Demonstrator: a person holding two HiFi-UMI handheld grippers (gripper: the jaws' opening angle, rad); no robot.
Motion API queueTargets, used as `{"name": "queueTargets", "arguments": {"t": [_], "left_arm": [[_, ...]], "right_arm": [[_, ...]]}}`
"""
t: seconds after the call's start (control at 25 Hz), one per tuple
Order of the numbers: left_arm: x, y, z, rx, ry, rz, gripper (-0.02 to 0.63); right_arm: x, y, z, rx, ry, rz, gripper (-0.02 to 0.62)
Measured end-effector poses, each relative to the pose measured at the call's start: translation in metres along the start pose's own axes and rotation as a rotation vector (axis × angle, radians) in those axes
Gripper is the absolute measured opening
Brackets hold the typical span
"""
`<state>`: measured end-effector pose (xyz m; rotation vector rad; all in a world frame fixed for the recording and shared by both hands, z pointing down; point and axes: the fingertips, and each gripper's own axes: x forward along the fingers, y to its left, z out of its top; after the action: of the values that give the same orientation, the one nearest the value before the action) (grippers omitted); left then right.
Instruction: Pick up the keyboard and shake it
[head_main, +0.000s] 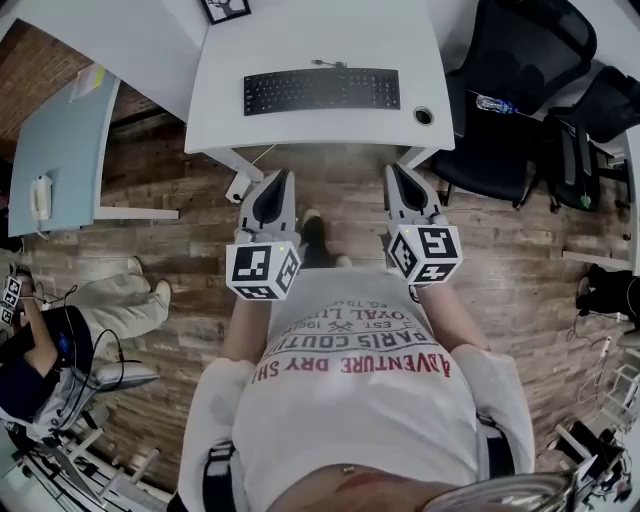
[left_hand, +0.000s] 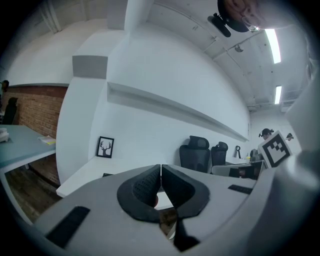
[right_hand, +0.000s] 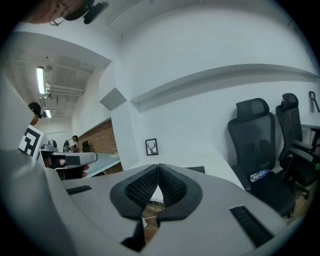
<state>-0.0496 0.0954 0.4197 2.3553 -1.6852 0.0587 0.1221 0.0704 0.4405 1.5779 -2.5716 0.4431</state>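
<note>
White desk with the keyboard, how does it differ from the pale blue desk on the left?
Colour: the white desk is white, the blue desk pale blue. Load: the white desk carries a black keyboard and a framed picture; the blue desk a small white device and yellowish papers. Place: the white desk lies straight ahead, the blue desk off to the left. Both stand on wooden floor.

Office. White desk (head_main: 300, 40) at 12 o'clock w/ black keyboard (head_main: 321, 90) & framed deer print (head_main: 225, 8). Black swivel chairs (head_main: 525, 45) at 2. 2nd desk (head_main: 55, 150) at 10. Wood-plank floor (head_main: 200, 250), brick wall (left_hand: 30, 107).
</note>
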Motion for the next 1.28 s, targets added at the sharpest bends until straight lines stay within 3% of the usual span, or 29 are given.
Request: {"name": "queueTargets", "arguments": {"t": [0.2,0.6,1.0,1.28], "left_arm": [[0.061,0.025,-0.001,-0.029,0.023,-0.056,0.029],[0.185,0.089,0.035,-0.017,0.054,-0.172,0.029],[0.238,0.161,0.030,-0.035,0.099,-0.153,0.029],[0.257,0.185,0.007,-0.051,0.143,-0.101,0.029]], "right_arm": [[0.038,-0.019,0.007,0.002,0.017,-0.069,0.025],[0.146,-0.057,0.045,0.024,0.011,-0.196,0.025],[0.218,-0.061,0.051,0.071,-0.002,-0.184,0.025],[0.249,-0.095,0.028,0.085,0.096,-0.152,0.025]]}}
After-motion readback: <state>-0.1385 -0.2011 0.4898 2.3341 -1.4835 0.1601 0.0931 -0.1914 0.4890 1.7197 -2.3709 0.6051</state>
